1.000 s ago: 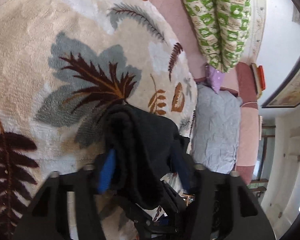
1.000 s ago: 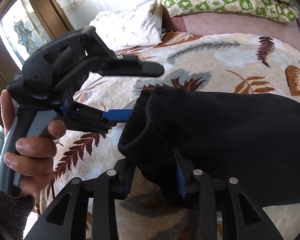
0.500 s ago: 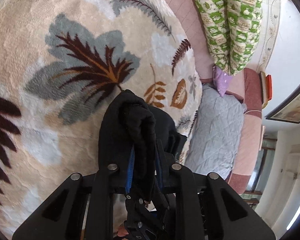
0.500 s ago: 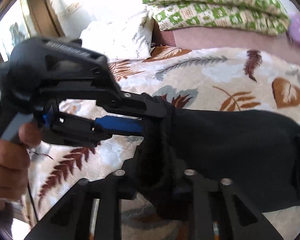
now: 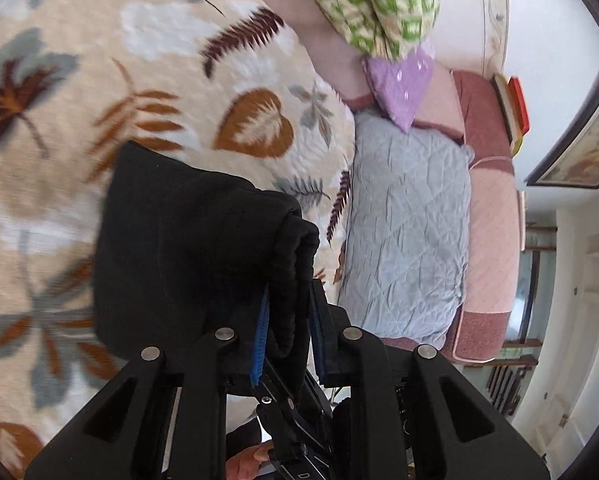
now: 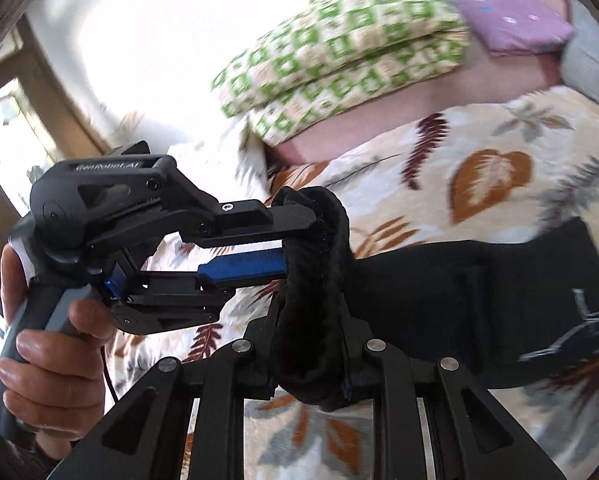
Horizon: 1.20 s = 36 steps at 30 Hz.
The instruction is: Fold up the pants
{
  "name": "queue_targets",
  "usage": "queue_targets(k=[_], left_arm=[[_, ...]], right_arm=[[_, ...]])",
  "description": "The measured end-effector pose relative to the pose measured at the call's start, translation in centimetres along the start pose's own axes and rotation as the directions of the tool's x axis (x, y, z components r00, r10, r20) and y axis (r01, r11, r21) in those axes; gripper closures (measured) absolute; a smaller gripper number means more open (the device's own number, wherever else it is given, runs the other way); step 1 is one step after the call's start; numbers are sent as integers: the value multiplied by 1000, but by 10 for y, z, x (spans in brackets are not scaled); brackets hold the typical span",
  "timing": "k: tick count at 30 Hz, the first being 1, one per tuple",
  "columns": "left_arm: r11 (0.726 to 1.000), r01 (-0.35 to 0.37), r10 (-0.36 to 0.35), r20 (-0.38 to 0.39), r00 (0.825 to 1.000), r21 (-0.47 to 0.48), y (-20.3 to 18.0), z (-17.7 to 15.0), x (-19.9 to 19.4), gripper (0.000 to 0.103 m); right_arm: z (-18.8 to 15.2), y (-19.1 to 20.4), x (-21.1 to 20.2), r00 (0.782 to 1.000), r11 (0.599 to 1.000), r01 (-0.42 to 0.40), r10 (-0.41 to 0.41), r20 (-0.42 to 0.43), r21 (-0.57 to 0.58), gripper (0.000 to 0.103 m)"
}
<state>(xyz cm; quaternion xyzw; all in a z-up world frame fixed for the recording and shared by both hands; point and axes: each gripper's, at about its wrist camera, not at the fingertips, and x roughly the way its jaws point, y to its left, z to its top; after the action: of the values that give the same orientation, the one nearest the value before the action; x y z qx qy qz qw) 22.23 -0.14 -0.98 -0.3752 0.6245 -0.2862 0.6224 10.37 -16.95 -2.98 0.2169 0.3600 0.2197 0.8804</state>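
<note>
The black pants [image 5: 187,240] hang doubled over above the leaf-print blanket [image 5: 99,80]. My left gripper [image 5: 287,320] is shut on a thick folded edge of the pants. In the right wrist view the left gripper [image 6: 299,240] shows at the left, held by a hand, clamped on the same bunched edge. My right gripper [image 6: 311,364] is shut on that edge of the pants [image 6: 459,300] just below it. The rest of the pants stretches to the right over the blanket [image 6: 499,160].
Green patterned pillows [image 6: 339,60] and a purple pillow [image 6: 511,20] lie at the head of the bed. A grey quilted cushion [image 5: 407,232] and a pink bench [image 5: 495,220] sit beside the blanket. A wooden door [image 6: 3,120] is at the left.
Both grippers have lifted the pants edge and swung it toward the pillows. The left gripper closed on the edge about a second ago.
</note>
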Motion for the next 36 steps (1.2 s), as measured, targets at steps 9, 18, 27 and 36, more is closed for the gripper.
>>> queue_targets(k=[9, 18, 27, 36], left_arm=[[995, -101, 101, -99, 990, 4, -35, -10, 114, 87], [969, -241, 245, -102, 964, 47, -42, -11, 179, 87], [990, -138, 140, -97, 985, 36, -64, -9, 128, 86], [992, -128, 126, 87, 988, 20, -10, -54, 32, 64]], right_arm=[[4, -123, -41, 999, 969, -11, 0, 43, 249, 81], [-6, -212, -40, 998, 909, -43, 22, 56, 415, 77], [-9, -257, -66, 986, 818, -158, 100, 134, 553, 49], [20, -235, -99, 985, 894, -172, 144, 97, 415, 46]])
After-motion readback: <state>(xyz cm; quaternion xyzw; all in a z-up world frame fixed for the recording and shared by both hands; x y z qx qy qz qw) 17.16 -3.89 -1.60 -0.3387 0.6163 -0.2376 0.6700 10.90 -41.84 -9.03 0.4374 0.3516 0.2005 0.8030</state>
